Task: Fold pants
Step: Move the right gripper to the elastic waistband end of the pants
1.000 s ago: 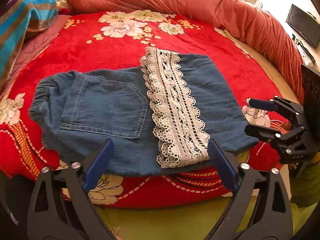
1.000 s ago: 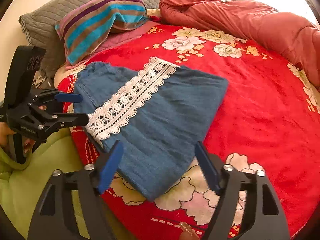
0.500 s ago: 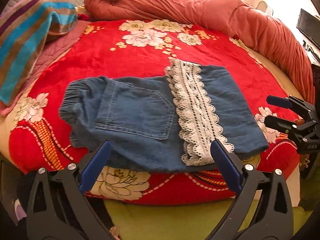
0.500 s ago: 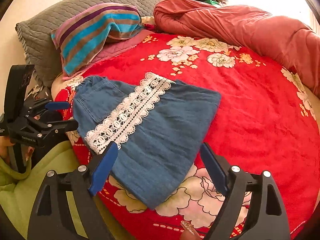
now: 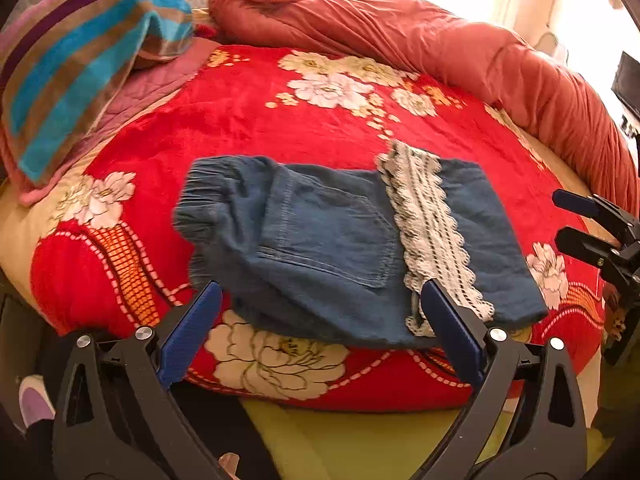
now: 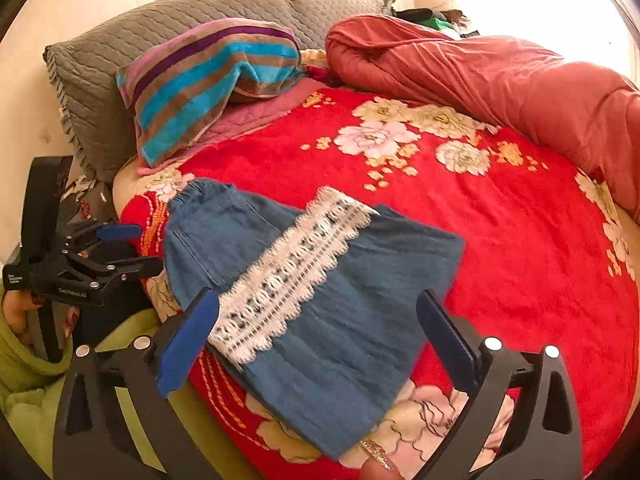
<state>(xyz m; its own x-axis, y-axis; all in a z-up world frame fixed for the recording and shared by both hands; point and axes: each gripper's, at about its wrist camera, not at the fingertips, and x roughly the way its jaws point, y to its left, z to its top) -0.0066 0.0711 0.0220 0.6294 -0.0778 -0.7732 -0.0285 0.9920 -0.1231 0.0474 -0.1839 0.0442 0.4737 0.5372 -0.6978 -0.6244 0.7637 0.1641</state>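
Pants (image 5: pixel 340 248) lie folded ahead of both grippers: soft, limp denim, probably light. Left gripper (image 5: pixel 320 320) and right gripper (image 6: pixel 318 328) gape wide, empty. Best grip: the near doubled edge.

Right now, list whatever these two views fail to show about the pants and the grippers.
- Folded blue denim pants with white lace trim: underside and inner layers hidden by the top layer, both views.
- Left gripper, right gripper: handles cut off by the bottom edge.
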